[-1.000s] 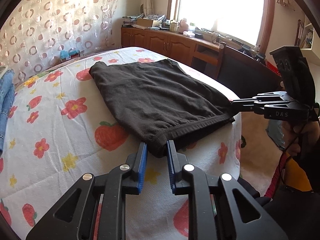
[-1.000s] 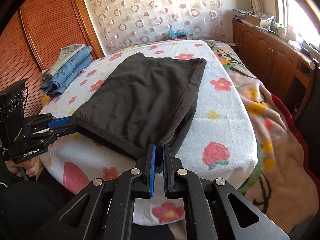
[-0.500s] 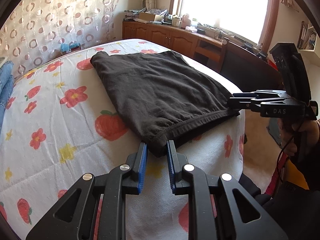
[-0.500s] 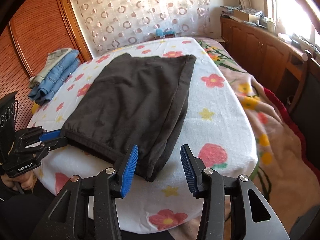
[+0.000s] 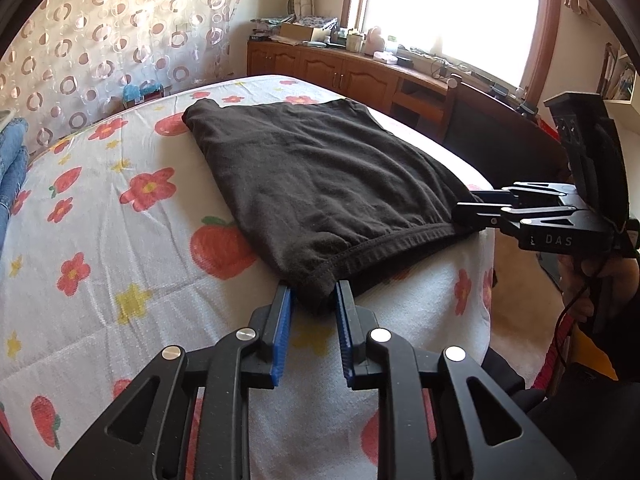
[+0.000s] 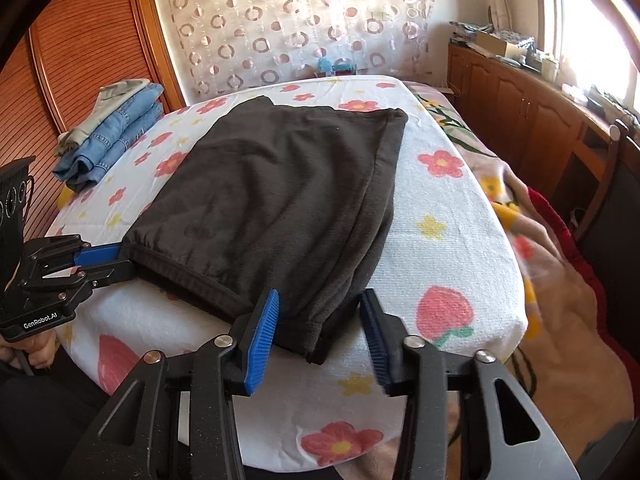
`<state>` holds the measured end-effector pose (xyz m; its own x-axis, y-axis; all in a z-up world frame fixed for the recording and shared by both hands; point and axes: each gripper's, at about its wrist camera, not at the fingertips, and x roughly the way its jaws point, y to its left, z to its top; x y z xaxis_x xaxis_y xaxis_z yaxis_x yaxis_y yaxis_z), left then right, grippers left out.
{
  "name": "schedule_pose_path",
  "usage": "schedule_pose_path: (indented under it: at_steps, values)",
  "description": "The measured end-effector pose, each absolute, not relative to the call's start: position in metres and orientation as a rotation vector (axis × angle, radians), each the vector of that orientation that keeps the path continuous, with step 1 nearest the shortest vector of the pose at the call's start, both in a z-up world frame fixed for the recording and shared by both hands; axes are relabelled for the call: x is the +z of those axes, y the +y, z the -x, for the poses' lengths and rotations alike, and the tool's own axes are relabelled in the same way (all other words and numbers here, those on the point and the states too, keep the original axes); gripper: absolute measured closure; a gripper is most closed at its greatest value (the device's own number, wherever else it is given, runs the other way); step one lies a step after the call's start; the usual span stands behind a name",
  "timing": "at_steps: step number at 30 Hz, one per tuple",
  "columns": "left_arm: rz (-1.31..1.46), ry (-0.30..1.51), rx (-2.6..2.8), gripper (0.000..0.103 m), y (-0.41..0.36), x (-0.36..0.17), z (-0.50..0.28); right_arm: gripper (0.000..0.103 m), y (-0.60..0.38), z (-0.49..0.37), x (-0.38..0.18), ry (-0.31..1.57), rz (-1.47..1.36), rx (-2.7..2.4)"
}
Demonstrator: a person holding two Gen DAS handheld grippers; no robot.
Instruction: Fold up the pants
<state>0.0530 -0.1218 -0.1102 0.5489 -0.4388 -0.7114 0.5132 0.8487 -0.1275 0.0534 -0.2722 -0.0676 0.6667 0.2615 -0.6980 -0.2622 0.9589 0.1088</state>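
The black pants [image 5: 320, 184] lie folded flat on the bed [image 5: 100, 240] with the strawberry-and-flower sheet, taking up the middle of both views. The left tool [image 5: 311, 300] sits at 6 o'clock in its own camera, blue pads narrow and squeezing the near corner of the waistband. From the right wrist camera it shows at 9 o'clock, with "GenRobot.AI" printed on its body. The right tool [image 6: 318, 320] is spread wide – the other corner lies loose between its pads, touching neither. In the left view it appears at 3 o'clock, marked "DAS". A stack of jeans [image 6: 112, 136] rests at 10 o'clock – well apart from the pants.
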Motion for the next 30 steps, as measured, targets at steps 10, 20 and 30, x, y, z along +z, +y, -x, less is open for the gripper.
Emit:
schedule_pose_path:
  at_steps: [10,20,30]
  values:
    - [-0.102,0.794,-0.570,0.084,-0.123,-0.111,-0.053,0.093,-0.272,-0.053,-0.070,0.782,-0.009,0.340]
    - [-0.040,0.680,-0.592,0.091,-0.113,-0.057,-0.050,0.096,-0.280,-0.051,-0.037,0.683,-0.050,0.388]
    - [-0.048,0.477,-0.550,0.092,-0.093,0.041,-0.043,0.096,-0.268,-0.035,0.054,0.473,0.016,0.464]
